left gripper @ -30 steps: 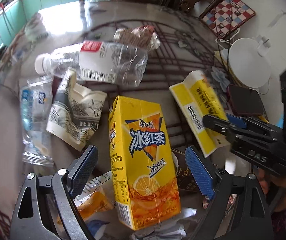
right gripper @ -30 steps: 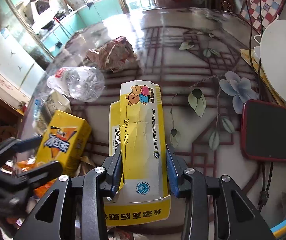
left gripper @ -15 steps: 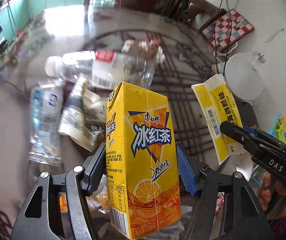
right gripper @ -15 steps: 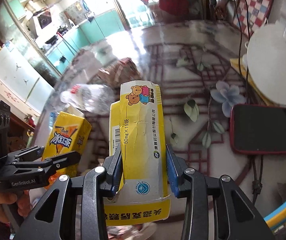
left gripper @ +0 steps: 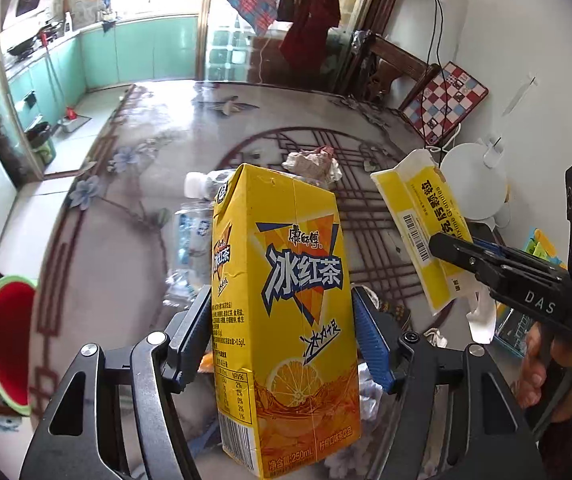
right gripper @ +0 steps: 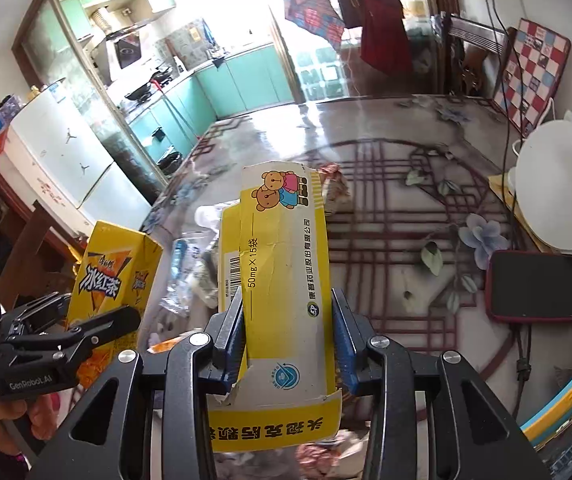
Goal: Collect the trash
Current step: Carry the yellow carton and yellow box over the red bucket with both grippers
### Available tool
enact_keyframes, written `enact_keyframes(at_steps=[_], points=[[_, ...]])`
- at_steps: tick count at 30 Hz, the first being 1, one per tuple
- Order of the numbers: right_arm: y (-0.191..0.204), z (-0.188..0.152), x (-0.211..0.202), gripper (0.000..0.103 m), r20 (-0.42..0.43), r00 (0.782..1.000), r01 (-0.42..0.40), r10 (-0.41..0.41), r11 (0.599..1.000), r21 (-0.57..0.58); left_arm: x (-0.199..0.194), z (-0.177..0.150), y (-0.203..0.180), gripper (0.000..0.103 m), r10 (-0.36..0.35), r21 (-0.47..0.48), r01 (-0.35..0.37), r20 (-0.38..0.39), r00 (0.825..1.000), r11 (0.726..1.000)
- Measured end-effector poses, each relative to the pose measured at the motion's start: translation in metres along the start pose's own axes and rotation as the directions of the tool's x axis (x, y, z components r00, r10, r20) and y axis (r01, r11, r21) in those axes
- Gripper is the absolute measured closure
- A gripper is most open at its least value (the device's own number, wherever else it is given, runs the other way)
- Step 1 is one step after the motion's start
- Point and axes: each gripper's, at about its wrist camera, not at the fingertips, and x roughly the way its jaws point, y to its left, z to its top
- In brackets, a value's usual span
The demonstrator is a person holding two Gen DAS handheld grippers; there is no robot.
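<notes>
Above the glass-topped table, both grippers have trash in them and both pieces hang clear of the surface. The left gripper has its jaws closed onto the sides of a yellow iced tea carton, pads flat against the two narrow faces so it stays upright and doesn't slide. The right gripper is squeezed on a flattened yellow medicine box, gripped near its torn lower end, with the rest sticking out forward. One item per hand makes sense to me, half the trips. Down on the table there's more to go: a clear plastic bottle, a crumpled wrapper and some bits of paper under the carton. A dark phone and a white round appliance sit off to the side, probably not trash. No bin in sight, so I'd guess it's somewhere out of shot.
</notes>
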Motion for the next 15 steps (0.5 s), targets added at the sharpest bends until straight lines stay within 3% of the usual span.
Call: enact_keyframes(at_steps=[15], points=[[0.084,-0.002,0.018,0.066,-0.011,0.999,-0.037,0.036,0.997,-0.067,-0.035,-0.016,0.075,0.038,0.063,-0.081,-0.06,0.04,0.997,0.995]])
